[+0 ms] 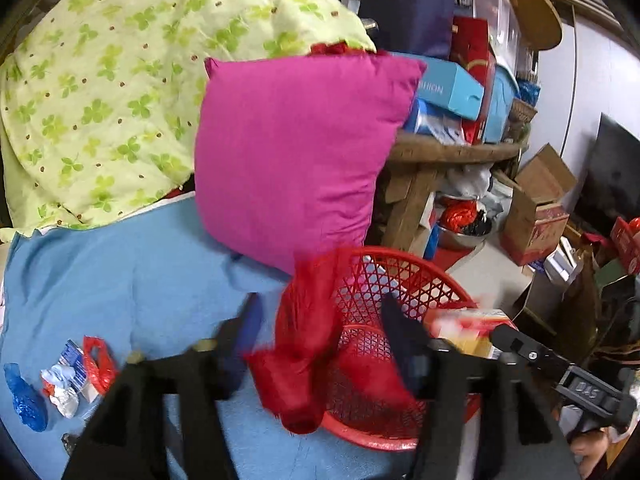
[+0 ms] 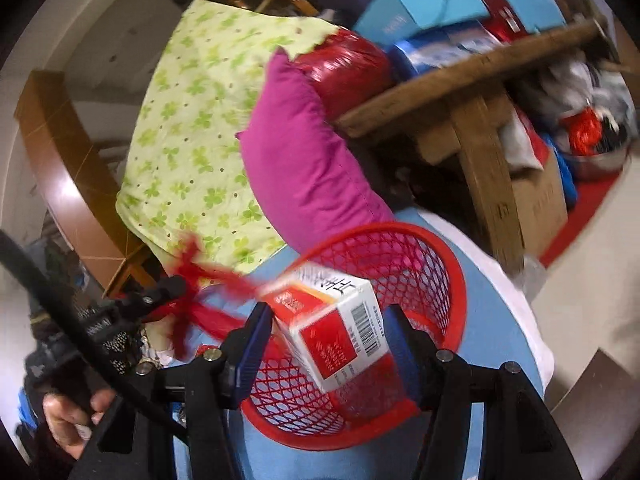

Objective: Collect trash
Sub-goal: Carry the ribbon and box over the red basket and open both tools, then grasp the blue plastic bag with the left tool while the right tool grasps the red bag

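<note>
Though partly blurred, barcode-labelled box (image 2: 336,332) with Chinese characters

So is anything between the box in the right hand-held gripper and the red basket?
Nothing visible. The box sits right over the open mouth of the basket, held in the right hand-held gripper.

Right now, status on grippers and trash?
Left gripper open, red bag loose between jaws. Right gripper shut on carton over red basket. Wrappers on blue sheet.
</note>
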Available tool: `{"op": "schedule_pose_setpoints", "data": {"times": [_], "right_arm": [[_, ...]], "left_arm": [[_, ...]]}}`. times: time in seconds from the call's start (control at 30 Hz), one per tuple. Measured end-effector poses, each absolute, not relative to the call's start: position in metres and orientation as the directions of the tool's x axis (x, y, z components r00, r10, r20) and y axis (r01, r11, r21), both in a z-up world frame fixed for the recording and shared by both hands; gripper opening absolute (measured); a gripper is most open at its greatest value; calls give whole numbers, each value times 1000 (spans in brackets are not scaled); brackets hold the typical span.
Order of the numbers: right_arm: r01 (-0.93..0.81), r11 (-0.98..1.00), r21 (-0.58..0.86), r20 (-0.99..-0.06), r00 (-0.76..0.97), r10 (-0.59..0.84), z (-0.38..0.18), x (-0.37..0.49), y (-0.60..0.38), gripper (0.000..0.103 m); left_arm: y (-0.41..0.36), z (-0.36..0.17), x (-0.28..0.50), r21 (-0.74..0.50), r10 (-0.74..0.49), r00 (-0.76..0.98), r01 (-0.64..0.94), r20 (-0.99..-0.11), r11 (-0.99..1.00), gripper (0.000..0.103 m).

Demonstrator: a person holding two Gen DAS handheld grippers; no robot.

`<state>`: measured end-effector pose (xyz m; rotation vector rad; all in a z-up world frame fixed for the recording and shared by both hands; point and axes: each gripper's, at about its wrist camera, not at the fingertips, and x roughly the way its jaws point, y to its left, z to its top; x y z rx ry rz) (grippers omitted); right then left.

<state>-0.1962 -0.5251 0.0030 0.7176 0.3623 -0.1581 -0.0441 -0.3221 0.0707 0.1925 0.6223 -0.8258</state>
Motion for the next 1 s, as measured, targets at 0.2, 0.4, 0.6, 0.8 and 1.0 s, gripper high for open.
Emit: {"op": "schedule_pose_setpoints", "data": {"times": [0.2,0.4,0.6,0.8,1.0], "right_arm": [[258,747,612,-362,932,-26,-1,-207,-523,66],[184,815,549,-284,958,-24,25,-214,-492,66],[61,876,478,-245,967,66,48,-196,-436,66],[-52,907,418,-326,923,203,44,-147,-363,66],[-115,902,416,-438,844,309,14,-83,-309,66]], "left_arm": [[-297,69,-46,-64,-622,527,731,-579,679,65],[-206,68,-35,-65,-564,616,642,-550,764,67],[-73,45,-15,-63,-379,744,416,-550,907,69],[40,15,6,-58,-122,808,108,-577,992,69],[94,-18,22,-90,-18,785,-49,-619,995,69]]}}
